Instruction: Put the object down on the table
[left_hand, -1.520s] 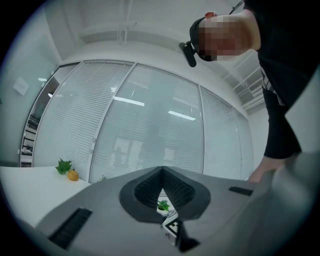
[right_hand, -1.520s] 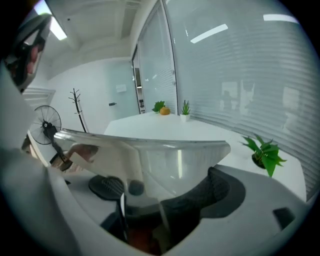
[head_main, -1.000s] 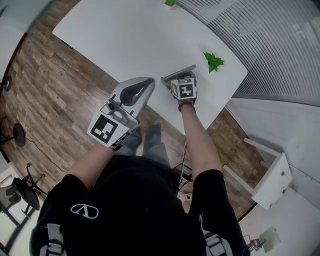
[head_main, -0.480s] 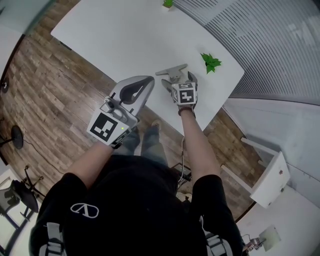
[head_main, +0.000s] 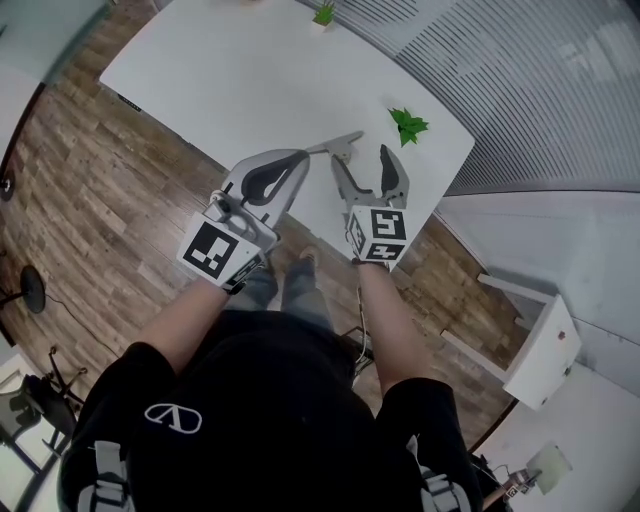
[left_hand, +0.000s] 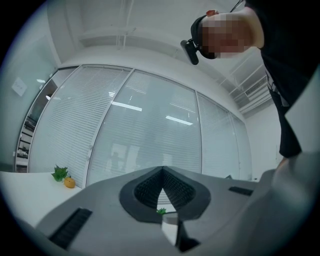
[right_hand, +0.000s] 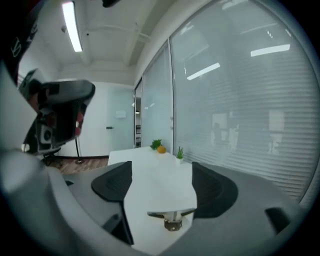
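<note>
- I am holding my right claw (head_main: 360, 160) with its jaws spread wide and gripping nothing. Only bare table (head_main: 230, 70) is showing between the pads.
- The grey object (right_hand: 171, 219), a flat bar on a short stub, is lying on the table on my side of the green plant (head_main: 407, 125). It is near the plant and not touching it. So it is already sitting where the task wants it, though I cannot tell from this moment alone how it got there.
- The object is lying just ahead of my right jaws and free of both. It is sitting between the plant and my left claw (left_hand: 162, 170).
- I am keeping my left claw pinched shut tip to tip, with nothing between the jaws, farther from the plant than the object is.
- The risks I am weighing:
  - One right jaw is hanging very close to the bar. Moving off at a slant could hook the bar's end and drag it away from the plant, towards the table's near edge.
  - The bar seems to be balancing on a narrow stub, so a light knock could tip or spin it.
  - The left claw's nose is hovering close to the object, and drifting towards the plant would shove the object.
  - Swinging my right claw wide could clip the plant itself.
</note>
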